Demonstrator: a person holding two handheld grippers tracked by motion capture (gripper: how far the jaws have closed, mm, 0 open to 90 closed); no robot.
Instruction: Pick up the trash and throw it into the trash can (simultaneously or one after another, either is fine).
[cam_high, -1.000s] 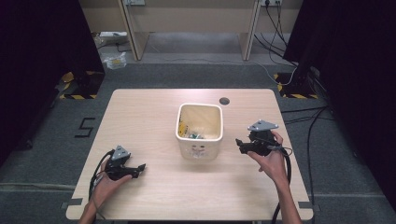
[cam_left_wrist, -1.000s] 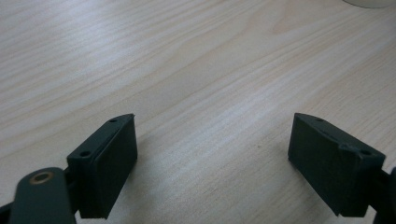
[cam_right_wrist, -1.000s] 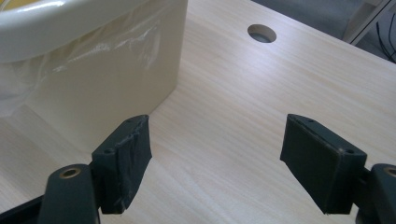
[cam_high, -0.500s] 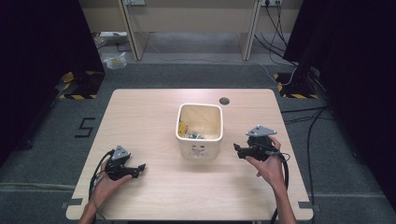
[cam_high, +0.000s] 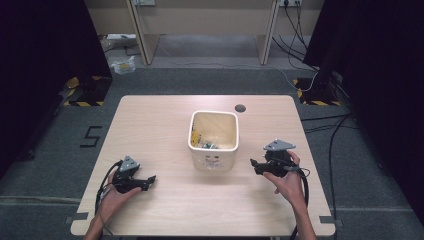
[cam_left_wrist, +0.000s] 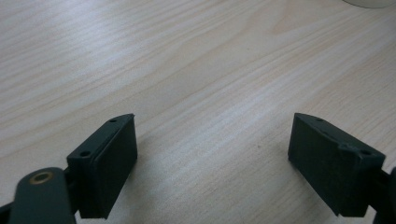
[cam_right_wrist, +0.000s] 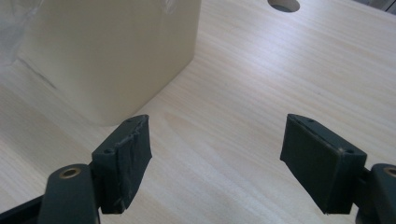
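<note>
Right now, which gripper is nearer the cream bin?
Right. The right gripper sits just off the cream bin, jaws open toward it. The left gripper rests farther away, near the table's front left.

Readable markings, high view: one figure "5" (cam_high: 93, 136), dark, set on the grey floor (cam_high: 45, 165) just left of the table's (cam_high: 155, 120) left edge, about level with the table's middle. The cream bin (cam_high: 214, 159) at the table's centre carries a faint dark print on its near wall; too small and blurred to tell whether it is lettering or a drawing. Yellow-and-black hazard stripes (cam_high: 82, 103) lie on the floor at the far left and far right; these bear no words. No brand, label or number can be read in either gripper view.
</note>
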